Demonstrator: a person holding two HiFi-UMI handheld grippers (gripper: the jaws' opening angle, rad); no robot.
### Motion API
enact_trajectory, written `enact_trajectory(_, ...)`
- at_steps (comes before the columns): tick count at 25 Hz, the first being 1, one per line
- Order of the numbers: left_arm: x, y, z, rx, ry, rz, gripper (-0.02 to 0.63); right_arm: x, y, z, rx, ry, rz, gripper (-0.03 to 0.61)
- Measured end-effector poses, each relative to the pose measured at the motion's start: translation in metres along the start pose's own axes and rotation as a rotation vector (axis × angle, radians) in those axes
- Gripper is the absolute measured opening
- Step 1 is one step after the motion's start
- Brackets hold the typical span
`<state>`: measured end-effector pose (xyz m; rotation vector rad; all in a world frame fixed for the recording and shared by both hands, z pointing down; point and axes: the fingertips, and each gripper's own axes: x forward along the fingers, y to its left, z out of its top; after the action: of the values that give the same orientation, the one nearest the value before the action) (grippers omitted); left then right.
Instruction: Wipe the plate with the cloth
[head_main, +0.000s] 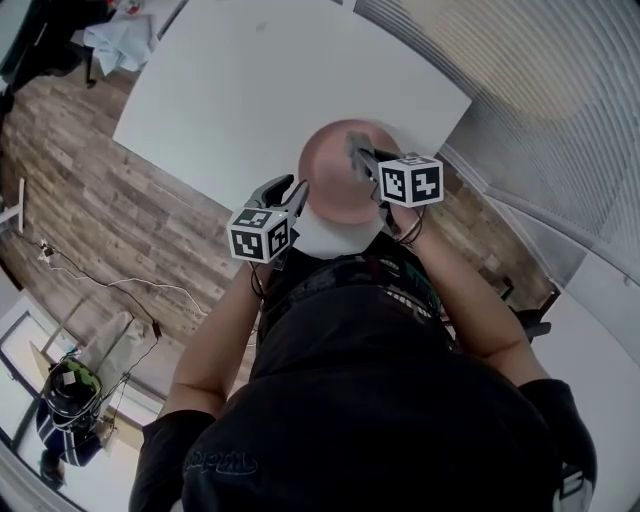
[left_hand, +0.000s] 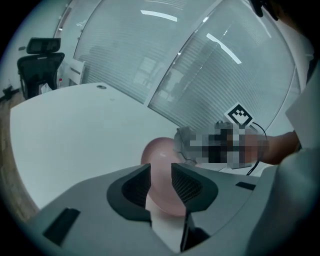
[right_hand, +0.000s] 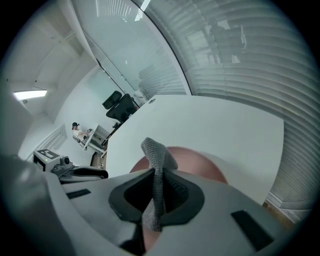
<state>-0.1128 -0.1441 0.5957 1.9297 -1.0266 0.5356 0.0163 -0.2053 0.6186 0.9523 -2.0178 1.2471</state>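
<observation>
Only in the right gripper view is the grey cloth (right_hand: 156, 160) shown pinched tight in the right gripper (right_hand: 159, 175), the pink plate (right_hand: 200, 162) partly blocked by it. The left gripper (left_hand: 161, 170) is held spread, empty, over the plate on the white table (left_hand: 75, 130).

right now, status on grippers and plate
Left gripper open, plate showing between its fingers. Right gripper shut on the cloth, over the plate. Plate on white table, no obstruction seen.

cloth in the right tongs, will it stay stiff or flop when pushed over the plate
Probably floppy: the cloth folds over above the right tongs and hangs limp below. Its knit looks grippy, so it likely drags rather than slides on the plate.
</observation>
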Motion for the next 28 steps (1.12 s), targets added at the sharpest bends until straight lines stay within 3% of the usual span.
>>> enact_trajectory(7,0.022,0.016,-0.024,0.003,0.116,0.006,0.14,0.025,-0.018,-0.002,-0.064,0.073,-0.091,0.032)
enact_trajectory(13,0.037,0.03,-0.043,-0.053,0.177,0.022,0.138,0.048,-0.036,-0.001,-0.035,0.127,-0.163,0.032)
enact_trajectory(17,0.043,0.033,-0.048,-0.054,0.208,0.012,0.079,0.059,-0.044,-0.004,-0.044,0.175,-0.199,0.032)
enact_trajectory(24,0.044,0.031,-0.049,-0.057,0.218,0.001,0.072,0.072,-0.037,0.004,-0.1,0.19,-0.176,0.032)
enact_trajectory(28,0.043,0.029,-0.048,-0.062,0.212,0.001,0.067,0.085,-0.014,0.009,-0.164,0.217,-0.122,0.031)
